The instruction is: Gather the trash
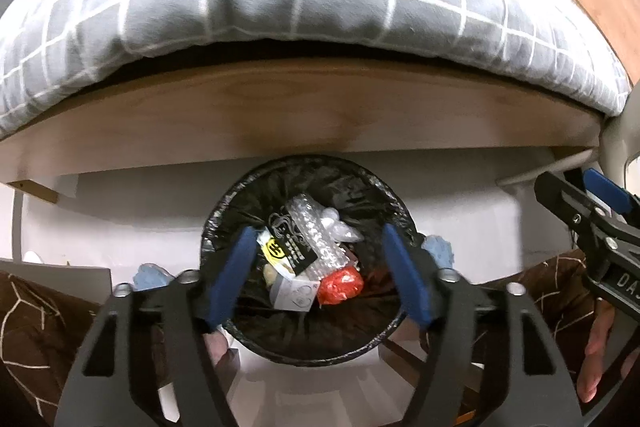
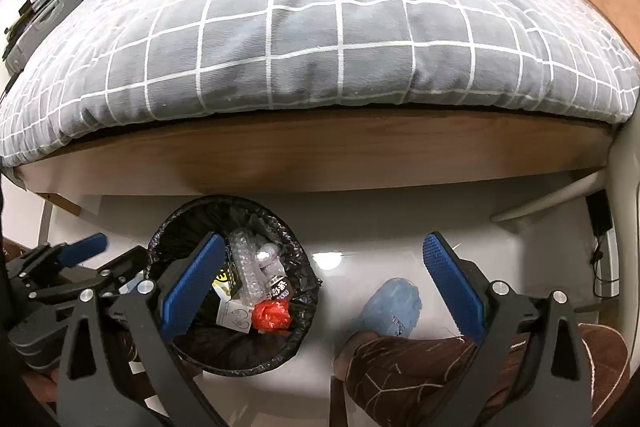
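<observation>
Sitting on the pale floor against the wooden bed frame (image 1: 304,115), the black-lined trash bin (image 1: 308,353) holds a red crumpled wrapper (image 1: 340,285), bubble wrap (image 1: 316,231) and cartons. The left gripper (image 1: 320,277) hangs above it, jaws apart and empty; the right gripper (image 2: 324,291), also spread, holds nothing beside the bin.

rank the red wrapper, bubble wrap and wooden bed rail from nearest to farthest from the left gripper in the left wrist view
From the left gripper:
1. red wrapper, in the bin between the fingers
2. bubble wrap, further in, mid-bin
3. wooden bed rail, beyond the bin
</observation>
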